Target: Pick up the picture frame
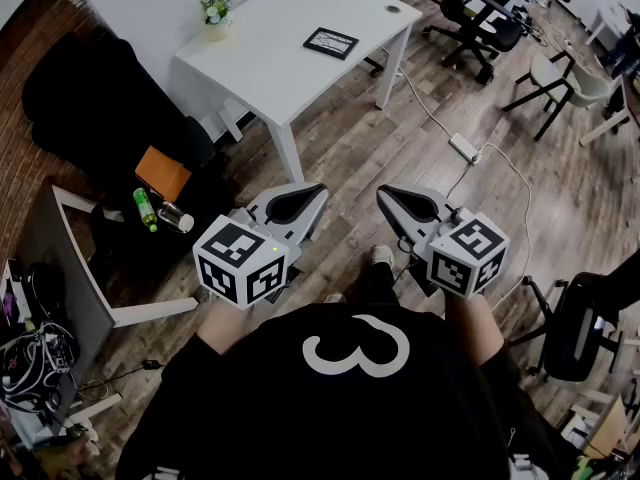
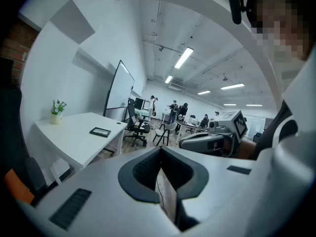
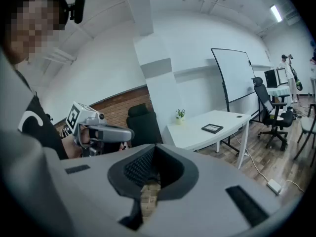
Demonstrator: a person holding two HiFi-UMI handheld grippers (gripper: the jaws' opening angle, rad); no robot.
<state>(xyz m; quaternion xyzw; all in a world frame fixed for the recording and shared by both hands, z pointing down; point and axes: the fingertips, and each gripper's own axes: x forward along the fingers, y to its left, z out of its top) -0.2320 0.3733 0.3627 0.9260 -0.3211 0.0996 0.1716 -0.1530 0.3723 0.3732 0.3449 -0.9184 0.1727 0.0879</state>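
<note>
Far left of the head view: a tangle of cables (image 1: 30, 363) and a grey panel (image 1: 50, 258) are cut off by the picture edge, and what they belong to cannot be determined. Beside them stands a dark seat (image 1: 100, 103). At its near side is an orange item (image 1: 163, 173) of unclear identity, with a green bottle (image 1: 145, 209) lying just beside it.

Left gripper (image 1: 305, 196): held up in front of the person and aimed toward the white desk (image 1: 270, 73). Its own view shows the jaws brought together, leaving only a thin slit, with nothing between them. Its marker cube (image 1: 240, 263) covers most of the hand behind it.

Picture frame (image 1: 331, 42): lying flat on the desk top toward the right-hand end, well apart from both grippers. Its content is too small to read in any view. A potted plant (image 1: 215, 13) stands at the desk's opposite corner, well apart from the frame.

Right gripper (image 1: 395, 198): level with the left one and near it, not touching. Its own view shows the jaw tips meeting and nothing held. Floor planks show through the sliver below the tips.

Right side: a power strip (image 1: 463, 148) lies on the floor with a white cable trailing from it. Office chairs (image 1: 480, 18) stand at the upper right. A black chair (image 1: 580, 323) at the right edge is partly cut off. The person's dark shirt (image 1: 350, 408) fills the bottom of the view and hides the floor there.
</note>
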